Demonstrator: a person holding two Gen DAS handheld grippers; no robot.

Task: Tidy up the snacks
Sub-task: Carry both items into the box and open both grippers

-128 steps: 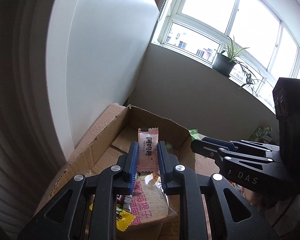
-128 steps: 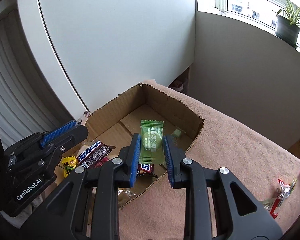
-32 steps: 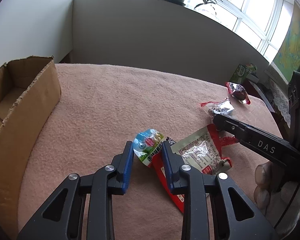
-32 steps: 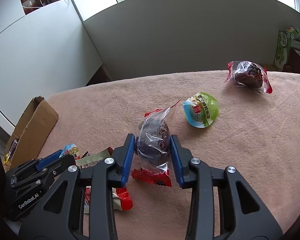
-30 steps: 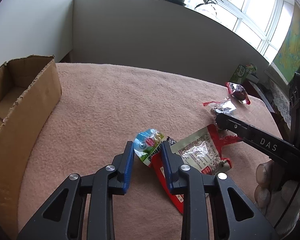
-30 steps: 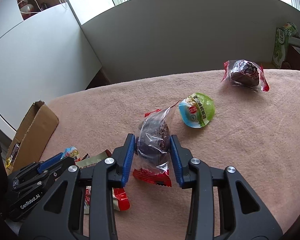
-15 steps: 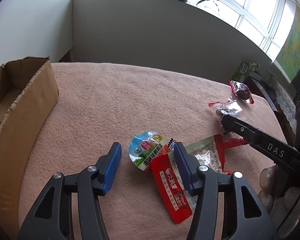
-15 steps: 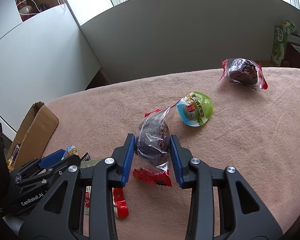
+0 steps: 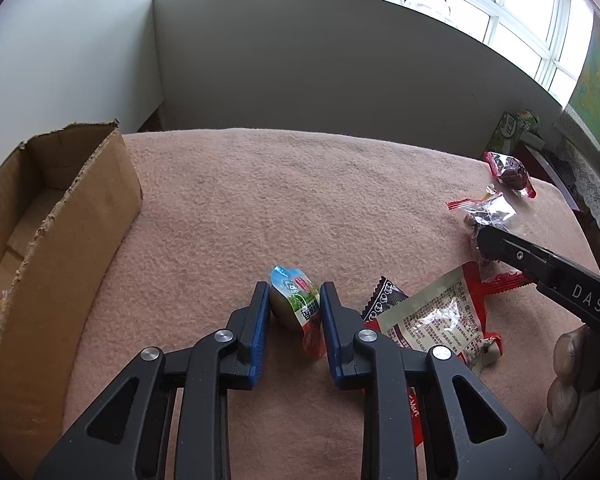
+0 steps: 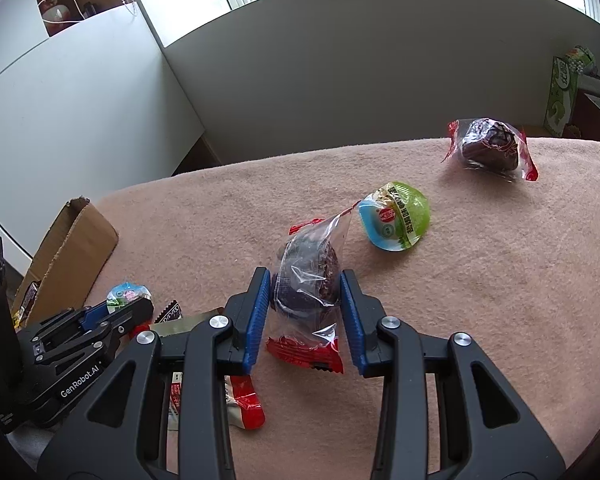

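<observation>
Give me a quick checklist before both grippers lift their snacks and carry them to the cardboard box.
1. Left gripper on the blue-lidded jelly cup: ok, fingers have just been closing and now press its sides.
2. Right gripper on the clear-wrapped dark cake: ok, wrapper squeezed between both fingers.
3. Red packet under the jelly cup staying behind: cannot tell, its end sits between the left fingers.
4. Path to the cardboard box: ok, bare blanket between.
5. Box open: ok, top open.
6. Room inside the box: cannot tell, most of its floor is hidden.
</observation>
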